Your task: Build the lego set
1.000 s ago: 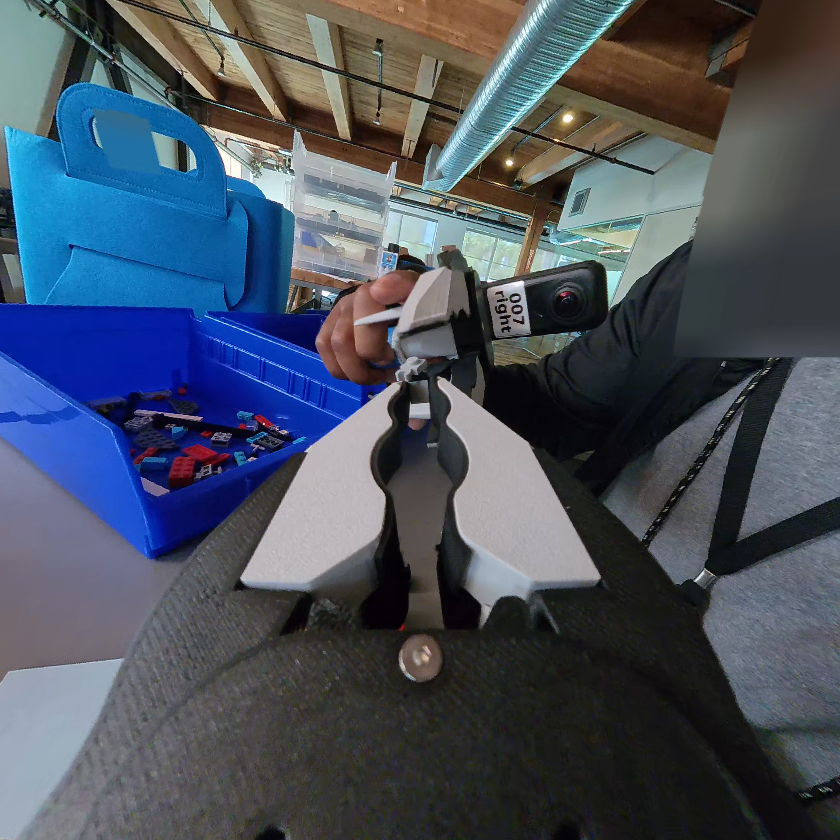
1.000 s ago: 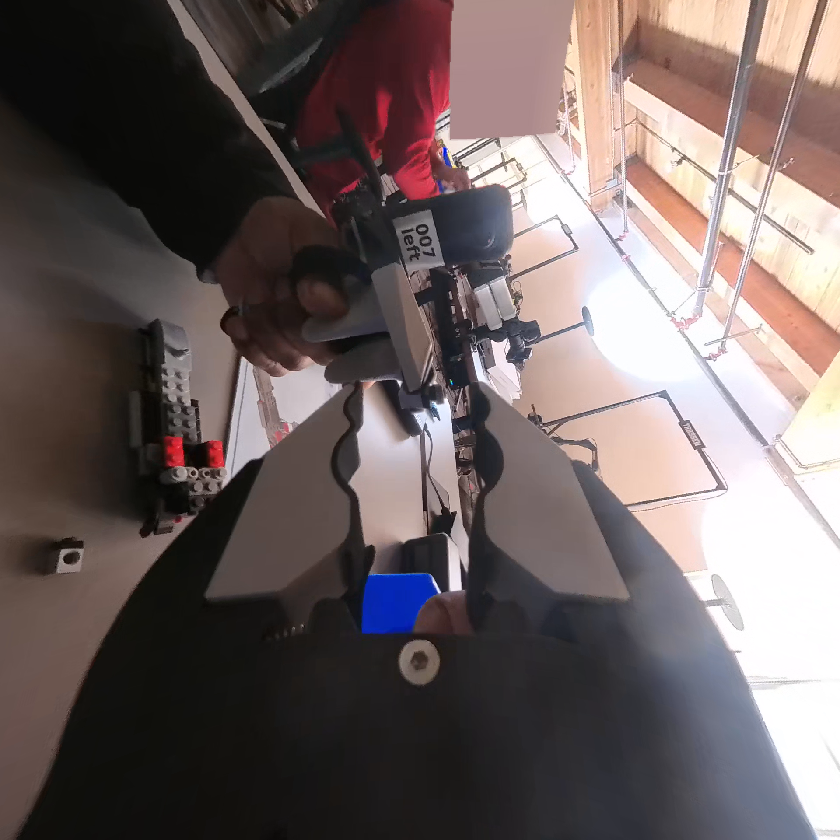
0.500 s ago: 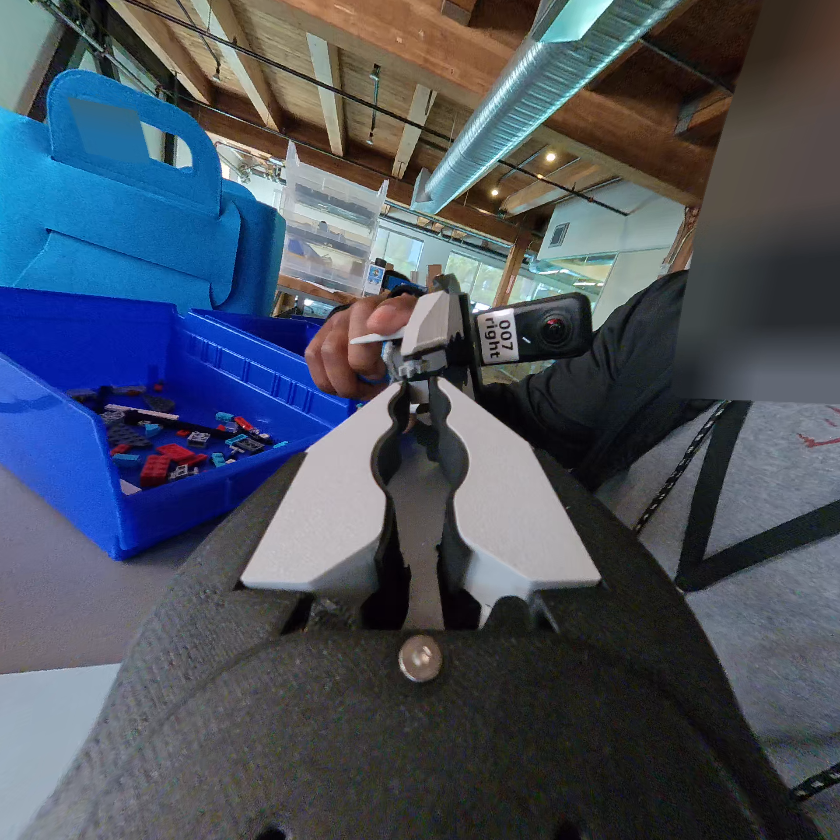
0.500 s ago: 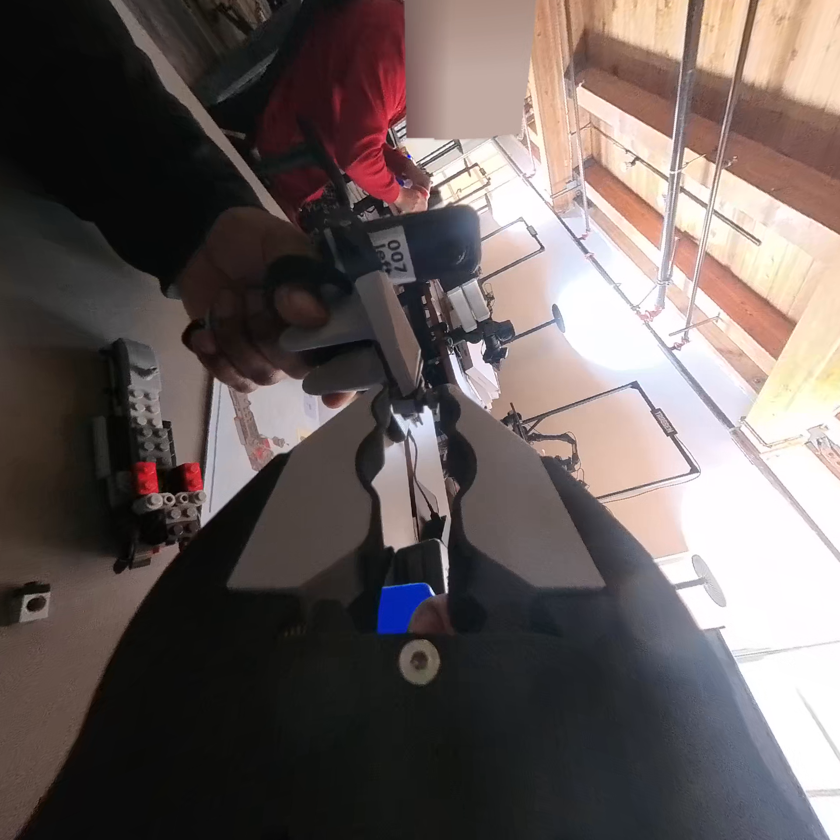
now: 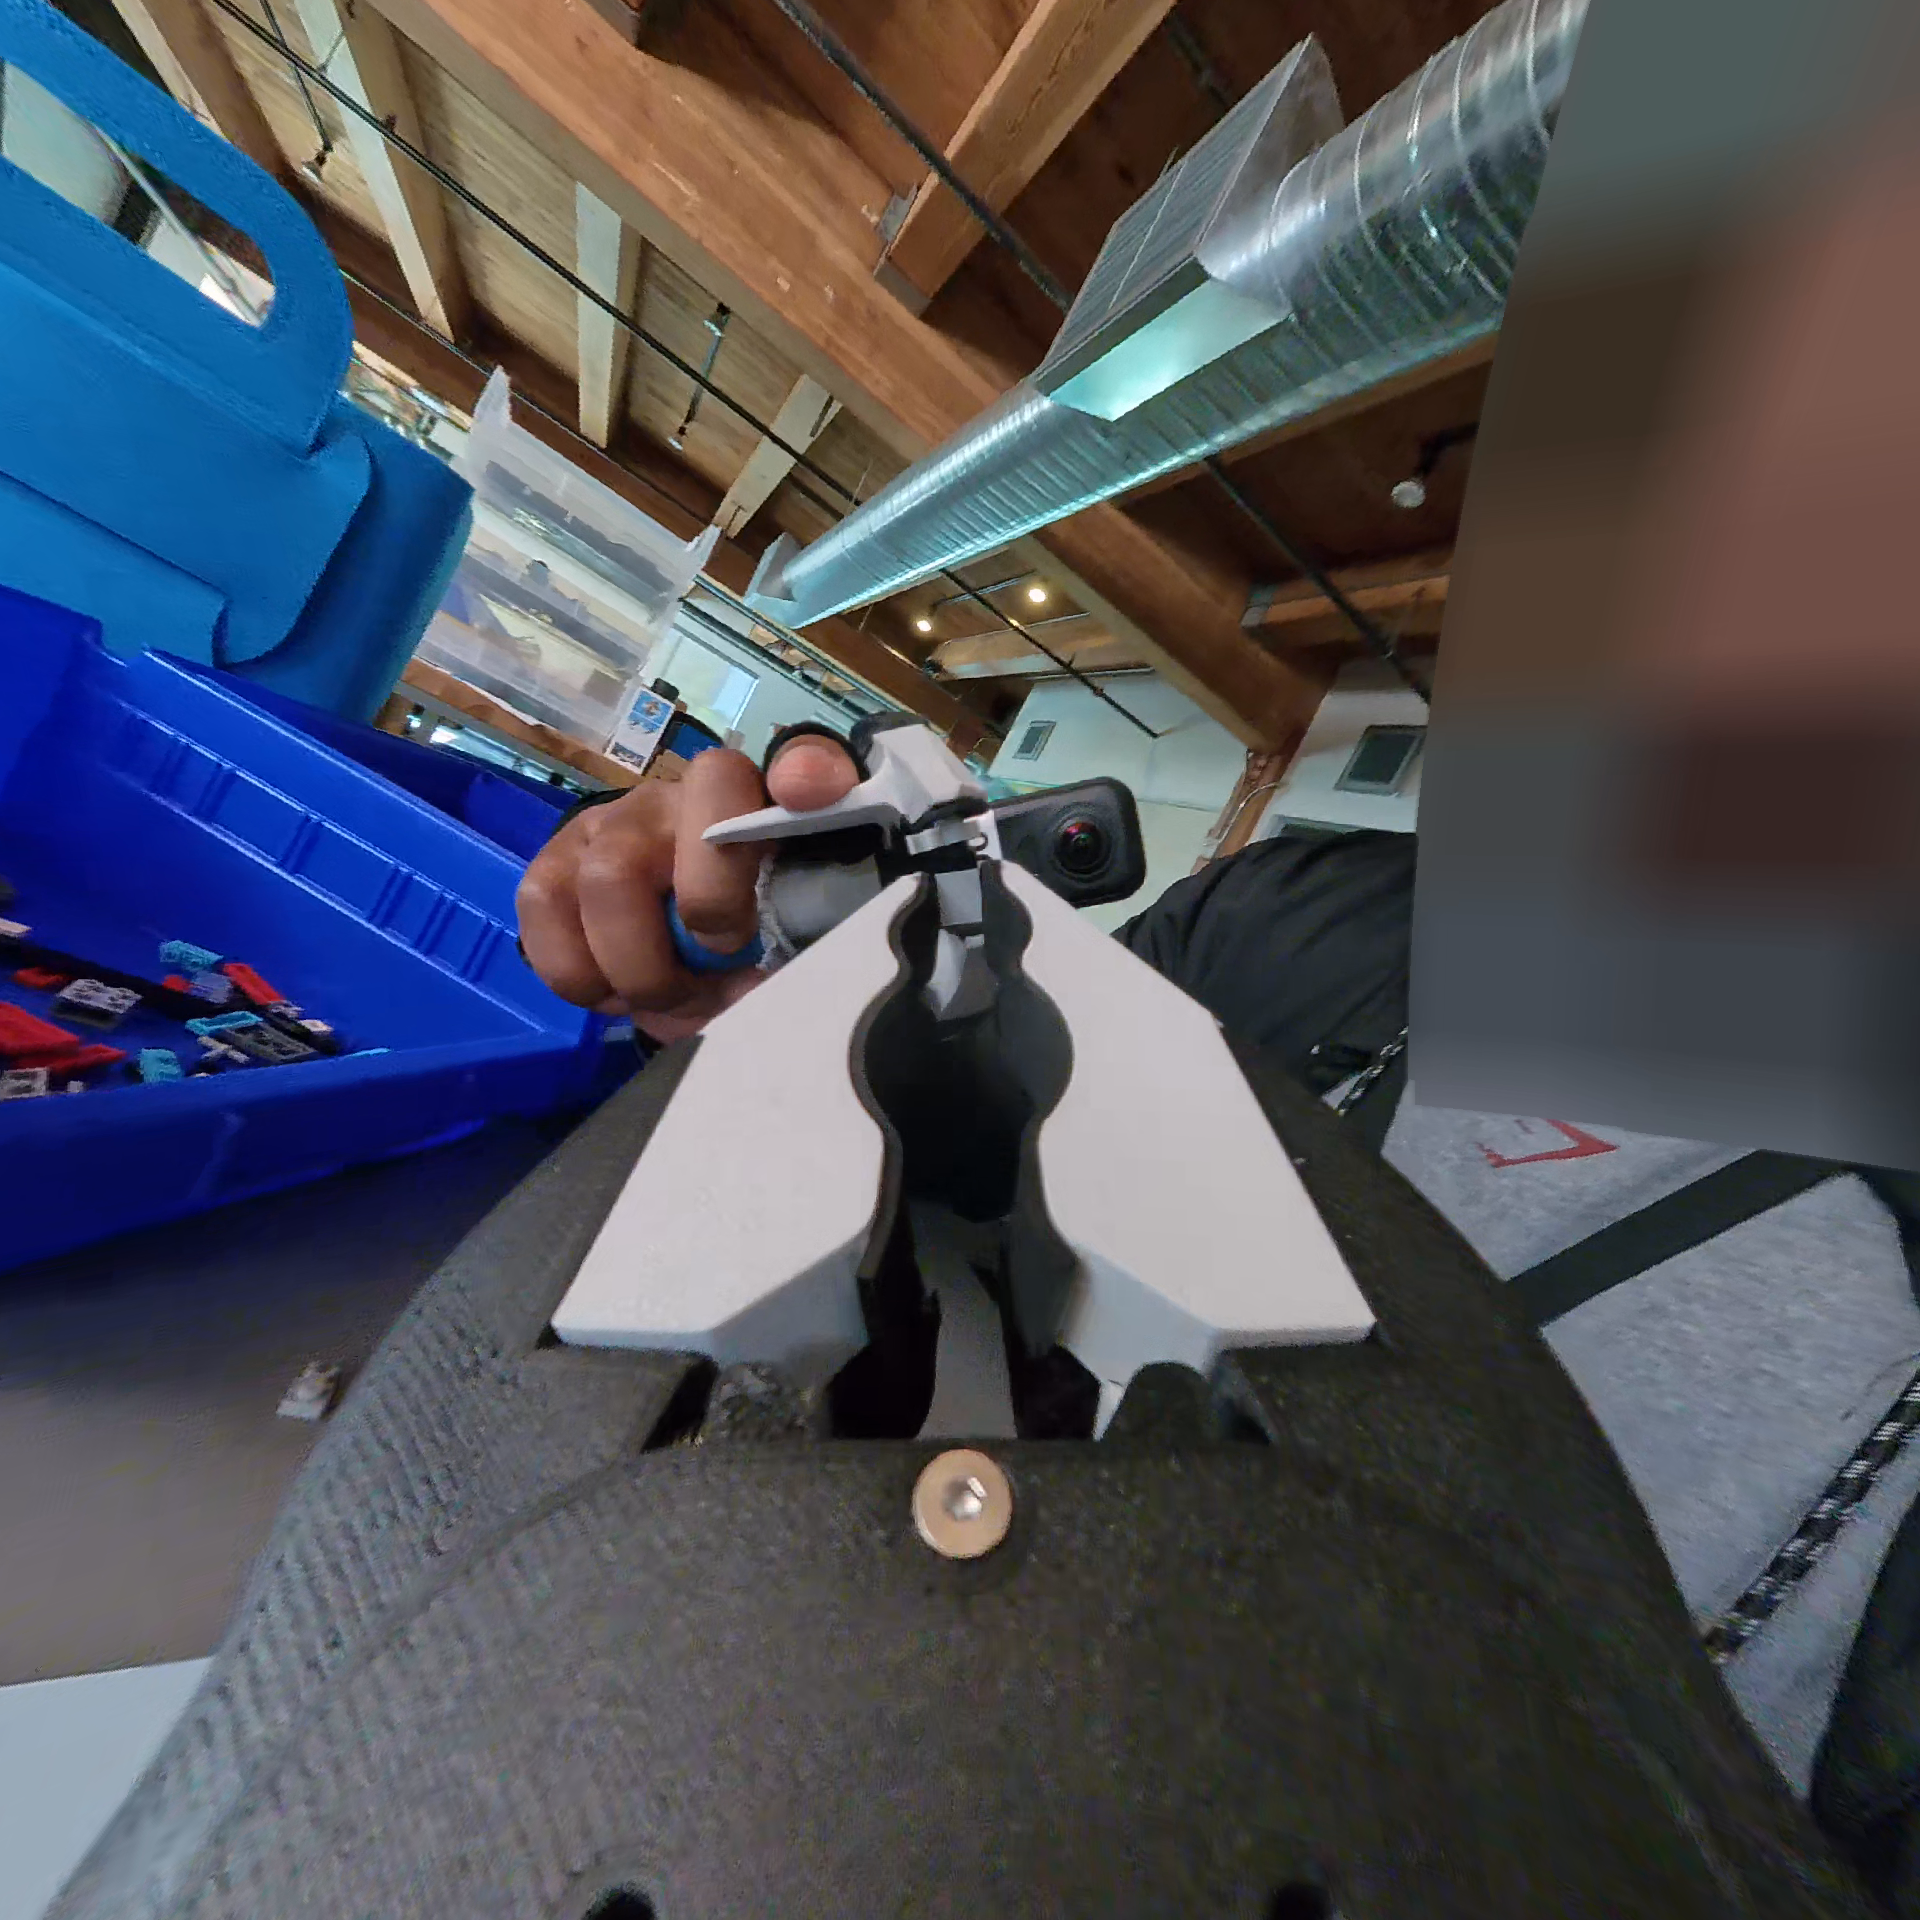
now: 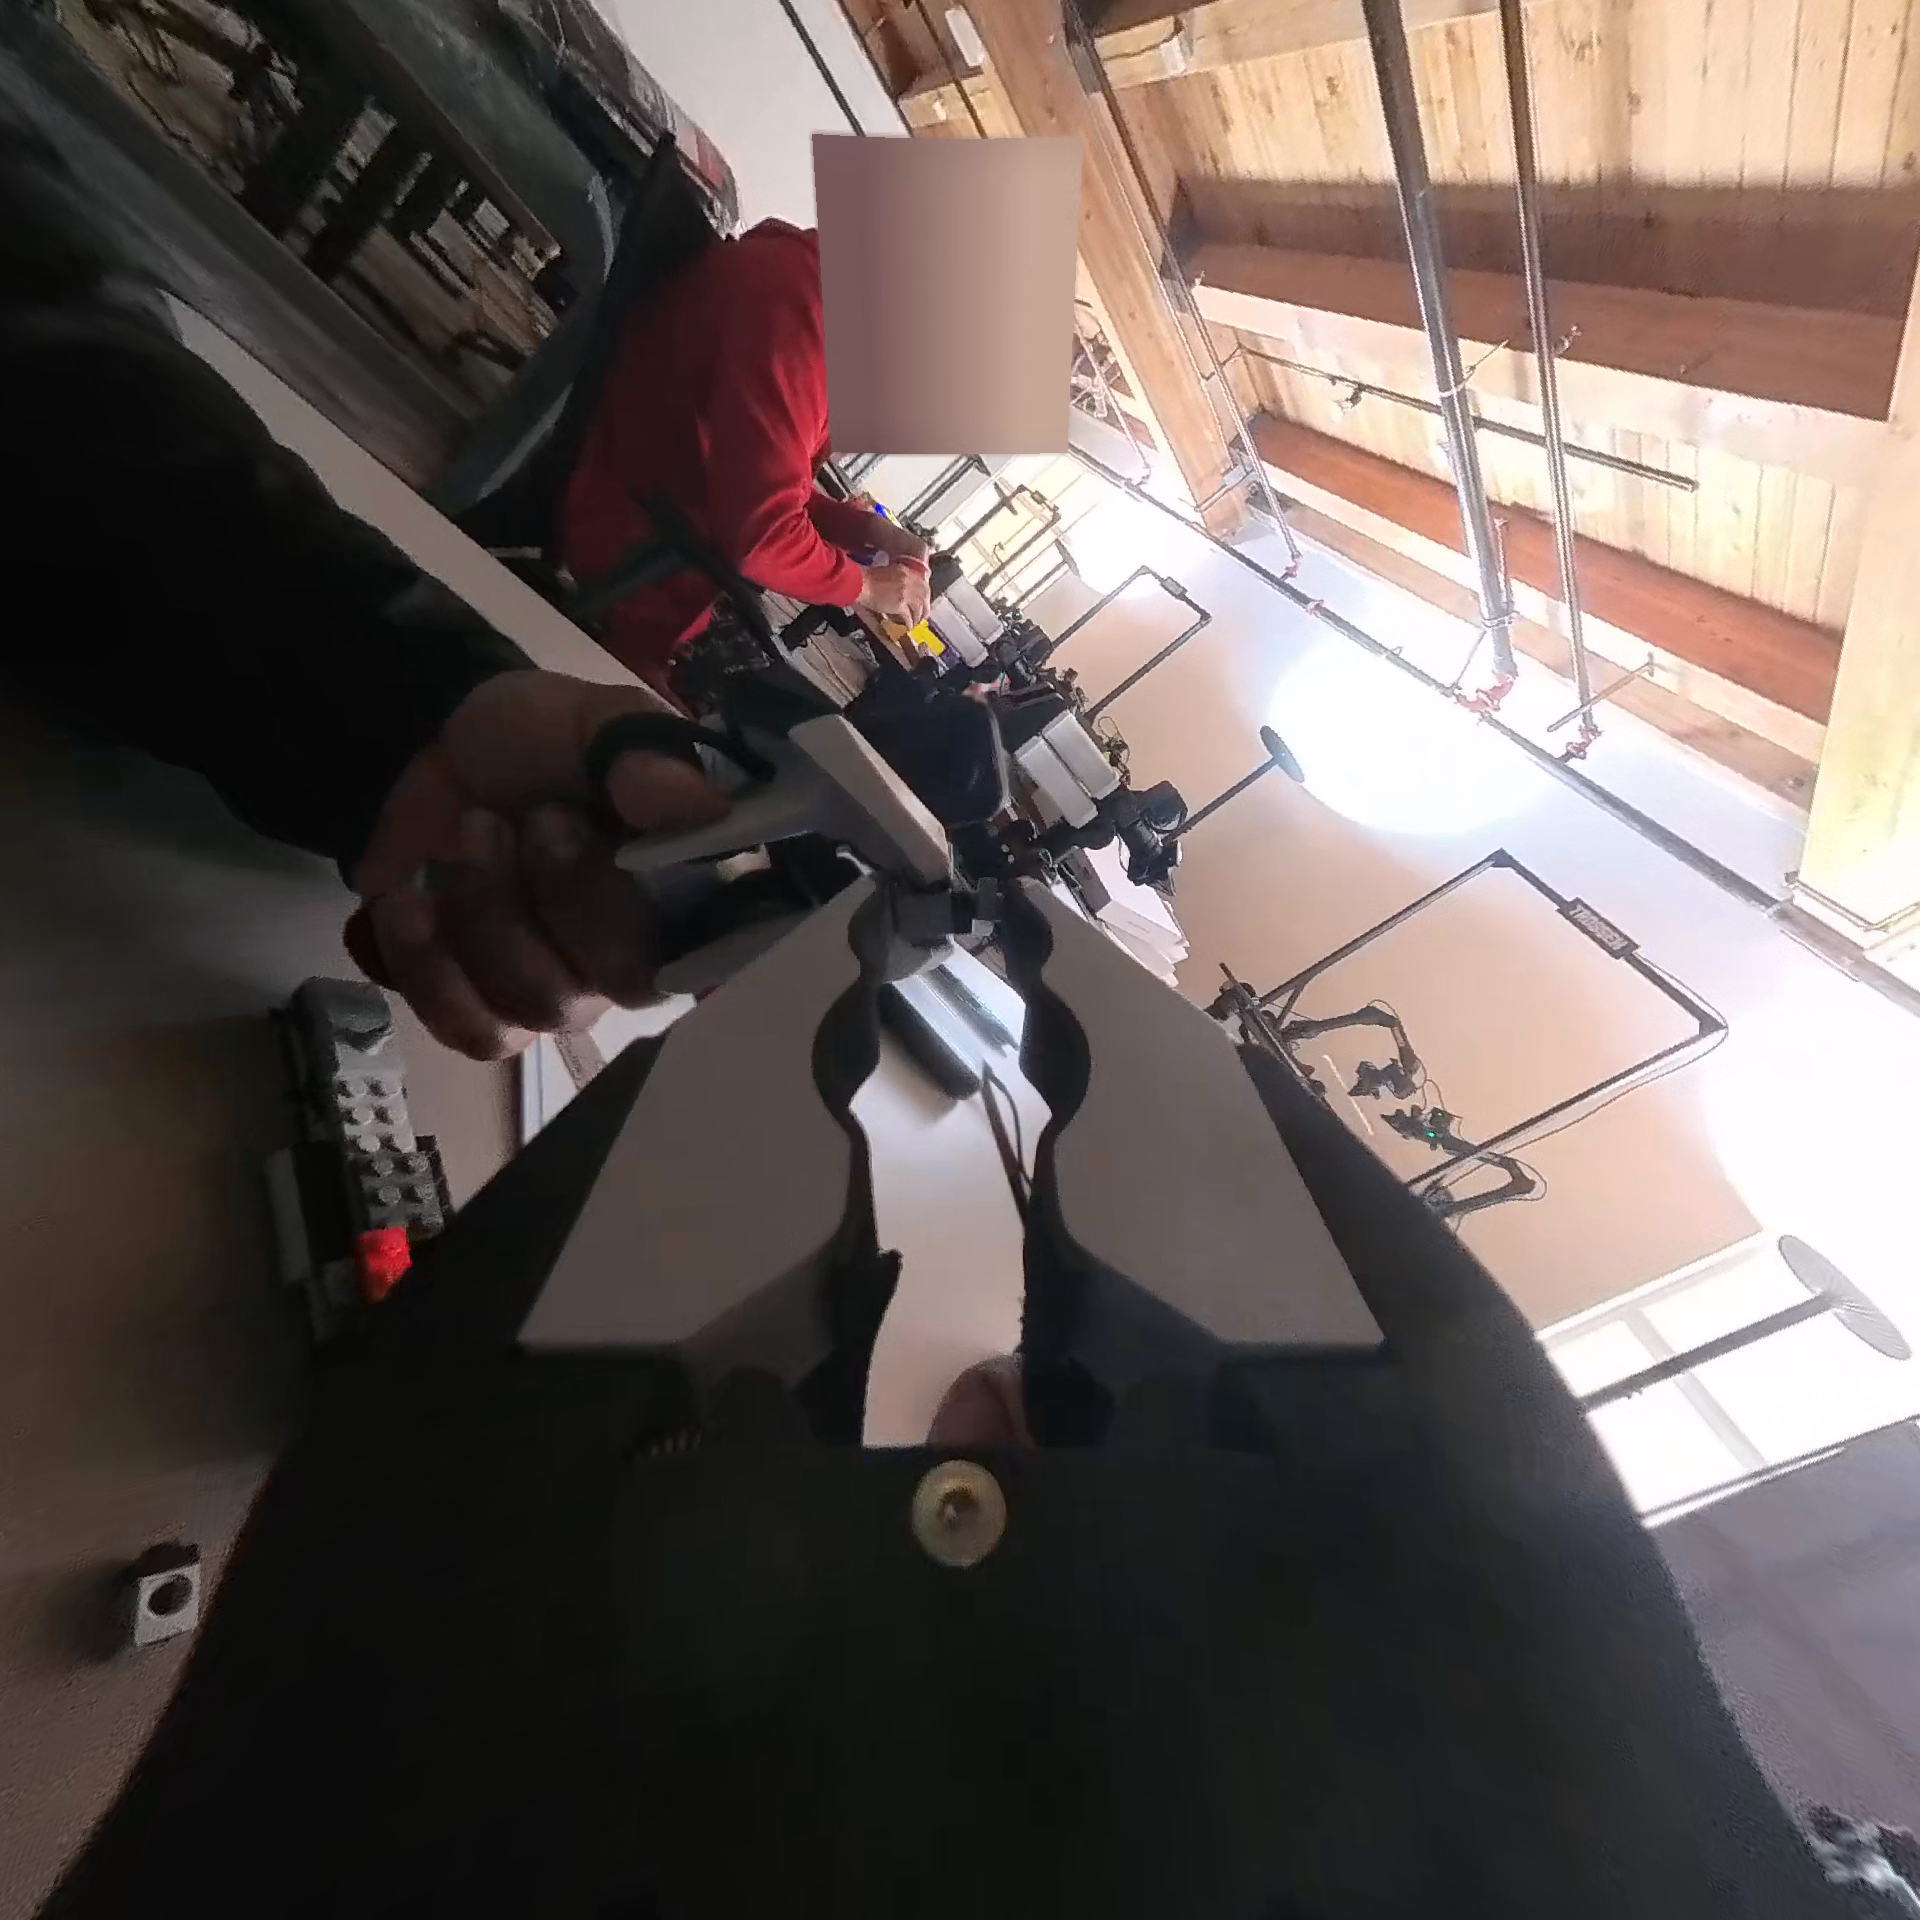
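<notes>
My left gripper (image 5: 956,885) and right gripper (image 6: 938,912) meet tip to tip in the air above the table. A small dark grey lego piece (image 6: 925,920) sits between the tips. The left jaws are nearly together on it, and it shows in the left wrist view (image 5: 956,935) as a grey sliver. The right jaws stand narrow around the same piece. The partly built model (image 6: 353,1132), grey with red bricks, lies on the table below the left hand.
A blue bin (image 5: 343,862) holding several loose bricks (image 5: 156,1029) stands to the left, with a blue felt bag (image 5: 156,416) behind it. A small grey brick (image 6: 161,1605) and another small piece (image 5: 312,1387) lie loose on the table. A person in red (image 6: 707,436) works at a far bench. Both grippers' tips are close together, under 4 cm apart. From either gripper's tips it is about 15 cm to the partly built model (image 6: 353,1132).
My right gripper has gone from wide open to narrow around the piece at the left gripper's tips. Both grippers have tilted and come closer together.
</notes>
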### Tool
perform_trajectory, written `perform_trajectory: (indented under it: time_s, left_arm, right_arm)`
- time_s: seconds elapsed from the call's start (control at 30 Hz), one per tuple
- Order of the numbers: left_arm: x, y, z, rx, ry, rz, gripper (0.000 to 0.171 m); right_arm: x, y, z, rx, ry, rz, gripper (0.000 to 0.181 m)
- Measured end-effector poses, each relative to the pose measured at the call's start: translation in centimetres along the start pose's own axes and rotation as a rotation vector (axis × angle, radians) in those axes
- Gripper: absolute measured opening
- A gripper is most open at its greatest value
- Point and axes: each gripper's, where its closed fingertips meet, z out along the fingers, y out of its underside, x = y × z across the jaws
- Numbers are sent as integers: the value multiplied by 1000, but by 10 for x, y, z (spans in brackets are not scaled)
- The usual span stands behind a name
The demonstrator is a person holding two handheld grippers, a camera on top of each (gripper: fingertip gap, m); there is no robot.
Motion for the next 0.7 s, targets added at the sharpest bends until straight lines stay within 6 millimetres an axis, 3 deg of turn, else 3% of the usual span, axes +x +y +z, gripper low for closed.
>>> perform_trajectory:
  time_s: [0.37,0.7]
  left_arm:
    - [6,2,4,24,101,-207,8]
    - [10,0,4,51,147,-272,8]
  right_arm:
    - [-1,-6,-2,69,-29,82,21]
    - [1,-9,-2,78,31,-4,21]
